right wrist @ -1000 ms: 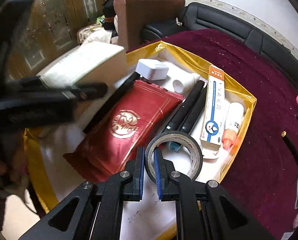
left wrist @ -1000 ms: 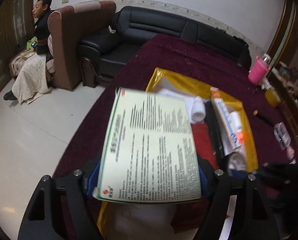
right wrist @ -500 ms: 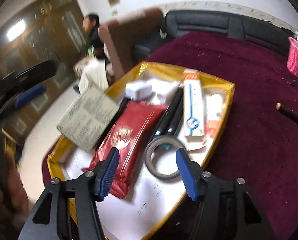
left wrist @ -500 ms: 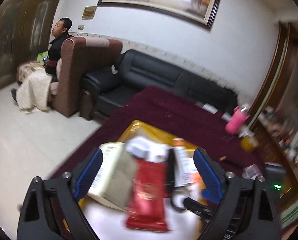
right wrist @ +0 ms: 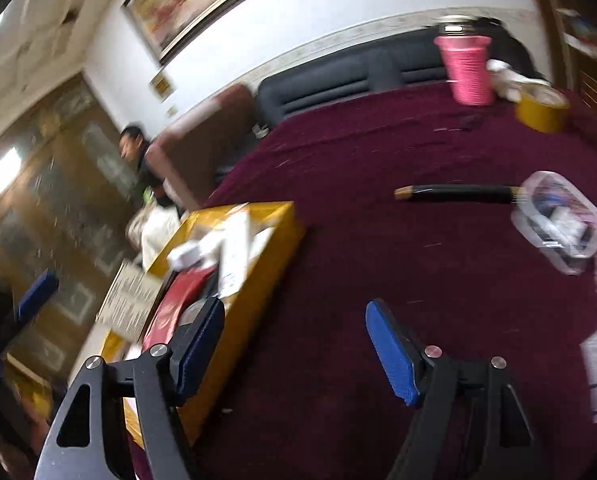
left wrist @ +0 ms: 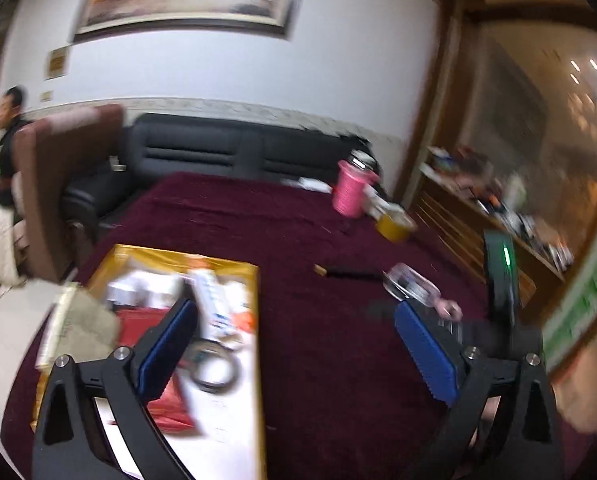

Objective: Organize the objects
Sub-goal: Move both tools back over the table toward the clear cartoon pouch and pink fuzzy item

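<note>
Risk lies with the printed box point(left wrist: 78, 320), propped on the near-left rim of the gold tray point(left wrist: 254, 320) on the desk — a nudge could tip it out. Left gripper point(left wrist: 294, 344) and right gripper point(right wrist: 294, 344) both gape wide, empty, while the black pen point(right wrist: 458, 193) lies well apart.

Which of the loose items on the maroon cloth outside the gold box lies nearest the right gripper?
The clear plastic container, just right of the black stick. The pink cup and yellow tape roll stand much farther from the right gripper.

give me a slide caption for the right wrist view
Open right gripper above maroon tablecloth, between the filled gold tray and a black pen.
</note>
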